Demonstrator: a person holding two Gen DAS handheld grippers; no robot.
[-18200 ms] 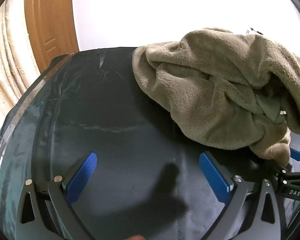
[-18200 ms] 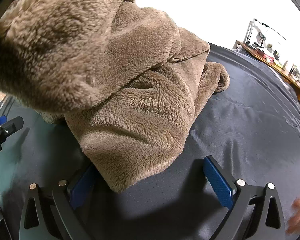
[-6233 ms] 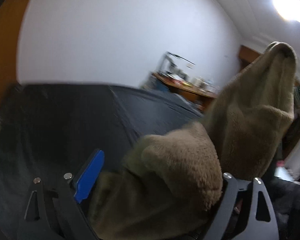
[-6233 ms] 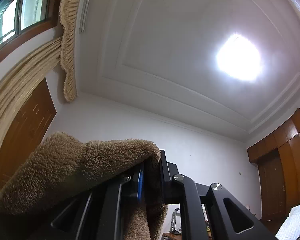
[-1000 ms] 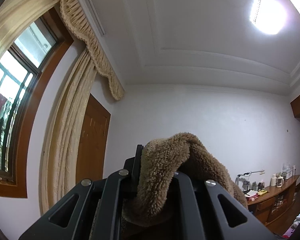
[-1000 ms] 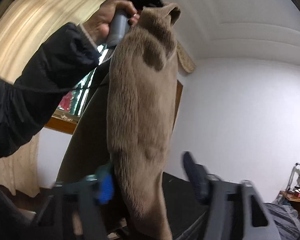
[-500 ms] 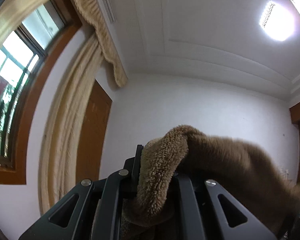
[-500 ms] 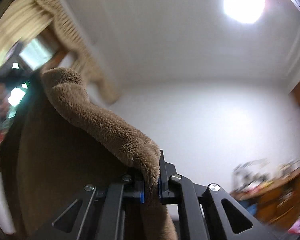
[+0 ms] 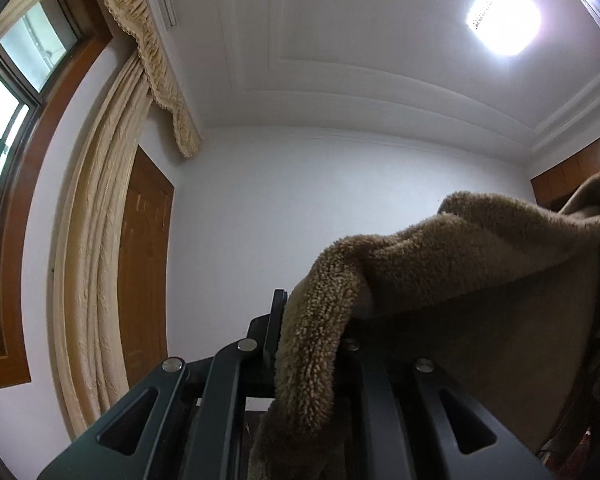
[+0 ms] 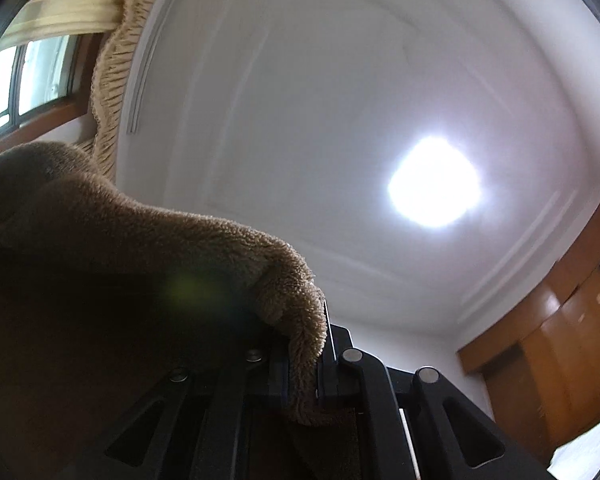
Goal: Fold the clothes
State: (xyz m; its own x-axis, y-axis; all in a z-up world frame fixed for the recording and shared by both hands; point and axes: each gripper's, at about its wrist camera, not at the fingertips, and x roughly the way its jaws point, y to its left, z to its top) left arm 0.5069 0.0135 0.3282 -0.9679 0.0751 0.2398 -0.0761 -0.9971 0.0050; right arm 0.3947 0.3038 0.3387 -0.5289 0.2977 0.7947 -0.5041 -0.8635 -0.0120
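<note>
Cream curtain (image 9: 88,248) with scalloped pelmet (image 9: 152,52), hanging beside wood-framed window (image 9: 16,92). Brown panelled door (image 9: 144,264). White moulded ceiling (image 9: 340,40), lit ceiling lamp (image 9: 504,18). Orange-brown wooden cabinets (image 10: 548,356).

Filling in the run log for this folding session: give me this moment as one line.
stage: garment lifted | left gripper: shut on brown fleece garment | right gripper: shut on same garment | cameras: aimed at ceiling

A home bedroom: draped curtain (image 9: 88,240), wooden door (image 9: 144,272), wardrobe (image 10: 560,360), moulded ceiling (image 9: 340,40).
</note>
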